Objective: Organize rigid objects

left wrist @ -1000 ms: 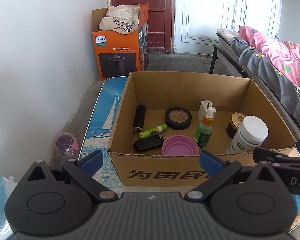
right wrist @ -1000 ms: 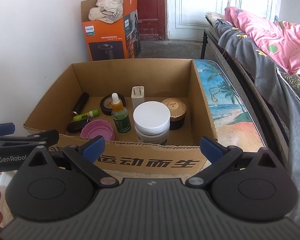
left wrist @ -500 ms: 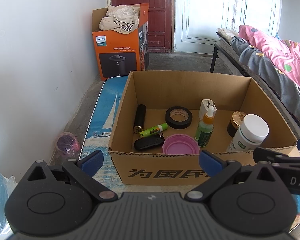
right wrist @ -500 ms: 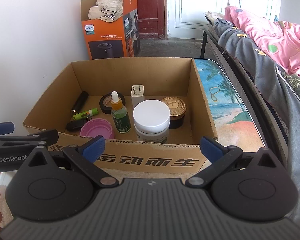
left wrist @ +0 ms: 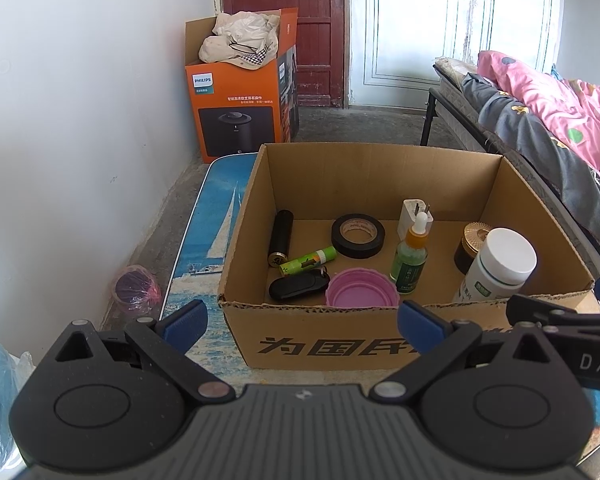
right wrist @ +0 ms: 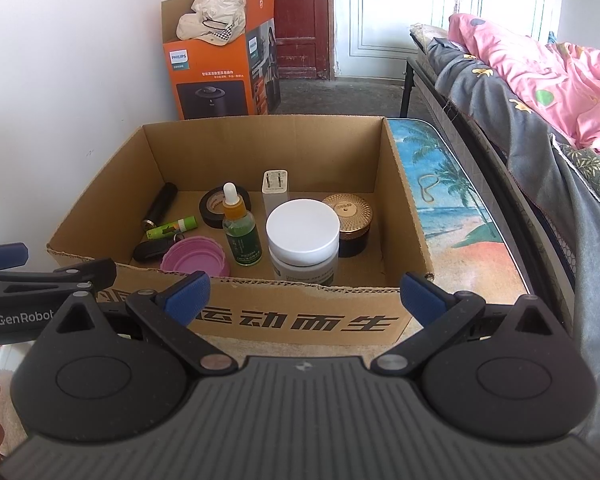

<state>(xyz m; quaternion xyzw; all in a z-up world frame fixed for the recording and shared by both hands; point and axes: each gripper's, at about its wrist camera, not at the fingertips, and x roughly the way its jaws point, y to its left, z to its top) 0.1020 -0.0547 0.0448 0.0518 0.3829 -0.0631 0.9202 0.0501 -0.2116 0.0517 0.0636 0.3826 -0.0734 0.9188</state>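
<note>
Likely light, stiff, slick: white-lidded plastic jar, frame centre, upright inside brown cardboard box; best taken around the lid. Left hand-held gripper, right hand-held gripper: wide apart, empty.

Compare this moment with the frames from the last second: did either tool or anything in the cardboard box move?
Barely. Both views creep slightly nearer to the brown cardboard box. The left tool and right tool stay open and empty, short of the box's near wall. Nothing was gripped or released. The white-lidded jar, green dropper bottle, pink plastic lid and black tape roll keep their places.
</note>
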